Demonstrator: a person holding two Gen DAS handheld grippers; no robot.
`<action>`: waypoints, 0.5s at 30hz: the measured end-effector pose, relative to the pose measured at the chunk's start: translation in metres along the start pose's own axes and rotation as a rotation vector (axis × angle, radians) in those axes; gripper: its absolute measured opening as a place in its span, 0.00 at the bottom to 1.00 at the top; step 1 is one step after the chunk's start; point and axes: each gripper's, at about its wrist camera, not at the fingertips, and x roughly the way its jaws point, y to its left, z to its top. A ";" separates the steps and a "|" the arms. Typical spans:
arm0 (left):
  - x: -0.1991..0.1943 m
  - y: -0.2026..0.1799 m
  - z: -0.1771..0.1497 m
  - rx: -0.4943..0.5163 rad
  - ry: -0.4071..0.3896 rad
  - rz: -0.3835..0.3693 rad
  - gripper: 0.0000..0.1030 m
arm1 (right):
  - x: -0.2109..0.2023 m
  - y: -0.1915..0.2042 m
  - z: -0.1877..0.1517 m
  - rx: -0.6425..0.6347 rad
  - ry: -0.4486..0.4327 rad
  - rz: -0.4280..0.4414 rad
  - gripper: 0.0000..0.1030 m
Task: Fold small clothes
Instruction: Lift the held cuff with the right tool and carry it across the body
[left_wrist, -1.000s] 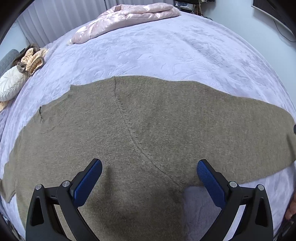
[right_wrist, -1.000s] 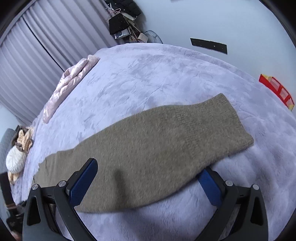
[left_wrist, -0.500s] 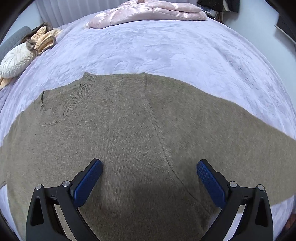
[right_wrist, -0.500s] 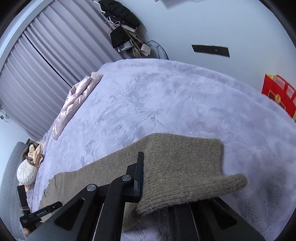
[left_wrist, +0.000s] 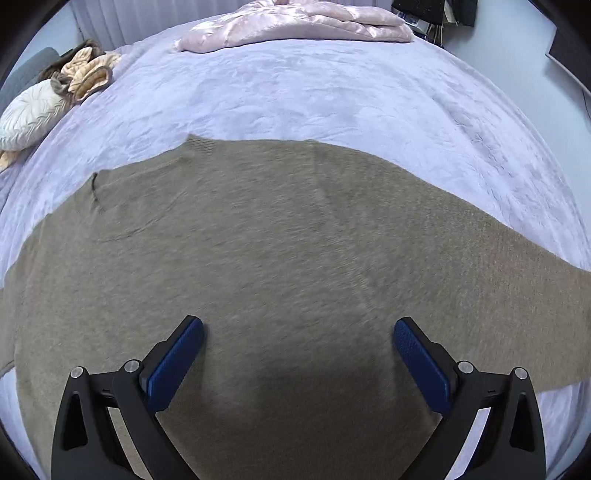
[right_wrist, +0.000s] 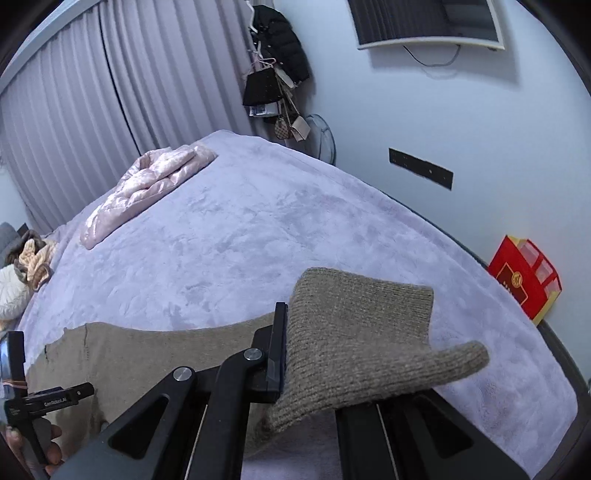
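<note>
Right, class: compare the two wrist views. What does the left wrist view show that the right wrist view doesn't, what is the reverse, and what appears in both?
Only the left wrist view: the left gripper open above the sweater's body, holding nothing, its blue fingers wide apart.

Only the right wrist view: the right gripper shut on the sleeve cuff, raised off the bed; a red box by the wall; curtains.

Both: the olive sweater, the lilac blanket, the pink quilted jacket at the far edge, and the white pillow.

Sweater (left_wrist: 295, 258) hem below frame edge, knit motion-blurred; right fingertip under sleeve (right_wrist: 354, 332).
</note>
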 end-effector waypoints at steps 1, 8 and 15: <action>-0.003 0.005 -0.002 -0.008 -0.003 -0.003 1.00 | -0.006 0.014 0.004 -0.027 -0.009 0.007 0.04; -0.021 0.064 -0.018 -0.061 -0.028 -0.005 1.00 | -0.033 0.119 0.013 -0.177 -0.041 0.100 0.04; -0.024 0.145 -0.042 -0.146 -0.016 -0.006 1.00 | -0.037 0.238 -0.021 -0.323 -0.011 0.190 0.04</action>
